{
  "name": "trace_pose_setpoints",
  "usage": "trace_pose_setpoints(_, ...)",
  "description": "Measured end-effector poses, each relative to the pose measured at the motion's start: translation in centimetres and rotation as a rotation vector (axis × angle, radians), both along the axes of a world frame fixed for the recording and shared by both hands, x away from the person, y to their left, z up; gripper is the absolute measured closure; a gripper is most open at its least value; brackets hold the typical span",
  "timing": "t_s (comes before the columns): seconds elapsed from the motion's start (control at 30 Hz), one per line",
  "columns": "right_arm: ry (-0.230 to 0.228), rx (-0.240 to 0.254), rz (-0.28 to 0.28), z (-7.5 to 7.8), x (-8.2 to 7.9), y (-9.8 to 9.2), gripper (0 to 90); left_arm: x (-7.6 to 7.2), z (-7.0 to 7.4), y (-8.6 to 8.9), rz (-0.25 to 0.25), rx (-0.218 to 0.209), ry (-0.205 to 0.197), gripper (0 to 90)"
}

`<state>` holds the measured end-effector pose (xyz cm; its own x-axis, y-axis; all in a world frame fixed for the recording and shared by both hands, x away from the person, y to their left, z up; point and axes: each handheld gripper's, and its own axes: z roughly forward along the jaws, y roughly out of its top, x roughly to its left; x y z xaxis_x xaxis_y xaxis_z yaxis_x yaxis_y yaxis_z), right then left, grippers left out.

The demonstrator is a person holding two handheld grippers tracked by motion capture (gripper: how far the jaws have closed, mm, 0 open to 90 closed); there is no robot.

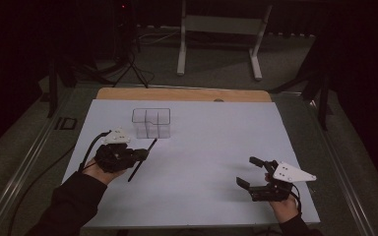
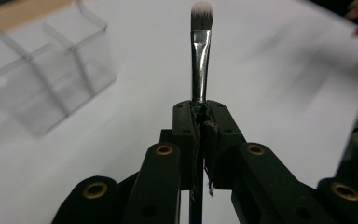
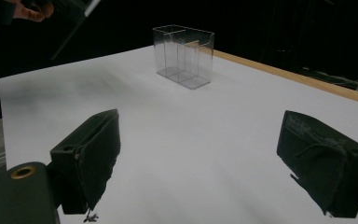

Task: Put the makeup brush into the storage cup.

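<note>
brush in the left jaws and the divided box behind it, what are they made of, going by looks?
Brush: shiny metal ferrule with bright glints; pale soft bristles, dark at the base, hair or synthetic unclear; thin black handle, plastic or painted wood. Box: clear rigid plastic, likely acrylic; the table shows through its glossy walls and dividers.

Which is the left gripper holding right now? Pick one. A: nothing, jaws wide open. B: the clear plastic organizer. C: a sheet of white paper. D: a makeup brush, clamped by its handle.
D: in the left gripper view the left gripper has its jaws shut on the makeup brush, whose bristle end sticks out past them; the clear organizer stands apart on the table.
</note>
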<state>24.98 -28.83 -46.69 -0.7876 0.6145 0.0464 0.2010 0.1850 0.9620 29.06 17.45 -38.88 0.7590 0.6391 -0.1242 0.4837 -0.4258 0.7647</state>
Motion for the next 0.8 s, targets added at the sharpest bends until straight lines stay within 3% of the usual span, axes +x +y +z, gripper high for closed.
trace_pose_setpoints(0.4,0.001,0.005,0.004,0.0,0.0,0.0,13.3,0.0,1.7,-0.3,0.004,-0.082,-0.074,84.8)
trace_pose_setpoints(0.63,-0.003,-0.002,0.004,0.0,0.0,0.0,13.3,0.6,2.4,-0.1,0.032,-0.155,-0.121,84.8)
trace_pose_setpoints(0.8,-0.005,-0.003,0.004,0.0,0.0,0.0,13.3,1.0,2.8,-0.1,0.066,-0.176,-0.159,84.8)
